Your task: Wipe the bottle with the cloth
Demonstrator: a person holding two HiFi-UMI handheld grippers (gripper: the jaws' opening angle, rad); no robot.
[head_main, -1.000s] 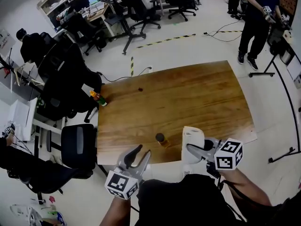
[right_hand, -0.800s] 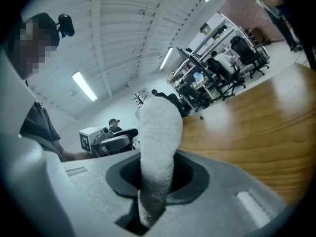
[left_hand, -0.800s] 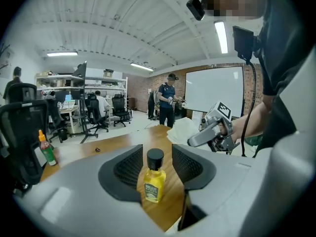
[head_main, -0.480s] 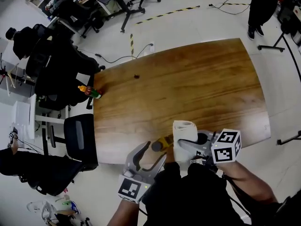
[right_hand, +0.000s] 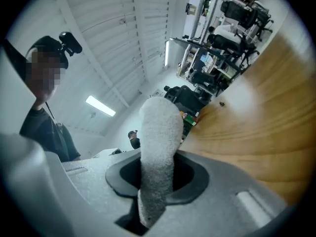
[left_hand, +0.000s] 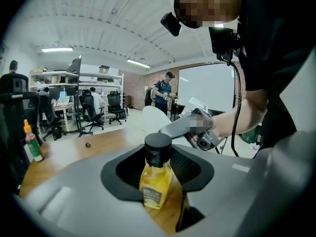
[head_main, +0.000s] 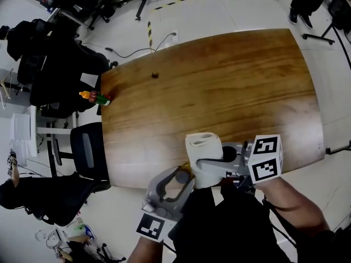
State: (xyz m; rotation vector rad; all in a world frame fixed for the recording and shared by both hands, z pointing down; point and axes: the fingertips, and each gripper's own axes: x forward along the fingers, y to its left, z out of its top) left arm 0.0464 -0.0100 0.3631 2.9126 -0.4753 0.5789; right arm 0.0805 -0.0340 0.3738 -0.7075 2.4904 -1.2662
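A small bottle (head_main: 181,175) of yellow liquid with a black cap (left_hand: 158,143) stands near the front edge of the wooden table (head_main: 230,81). My left gripper (head_main: 178,182) has its jaws round the bottle (left_hand: 155,179) and they are closing. A strip of table still shows between the bottle and the right jaw. My right gripper (head_main: 205,166) is shut on a rolled white cloth (head_main: 204,146), just right of the bottle. In the right gripper view the cloth (right_hand: 158,142) sticks up from between the jaws.
A small bottle with an orange cap (head_main: 95,97) stands at the table's left edge. A small dark object (head_main: 155,75) lies far out on the table. A black office chair (head_main: 88,149) stands at the table's left. People work at the desks beyond.
My left gripper has come forward from in front of the table, and its jaws now surround the bottle. The right gripper has carried the cloth left, close to the bottle.
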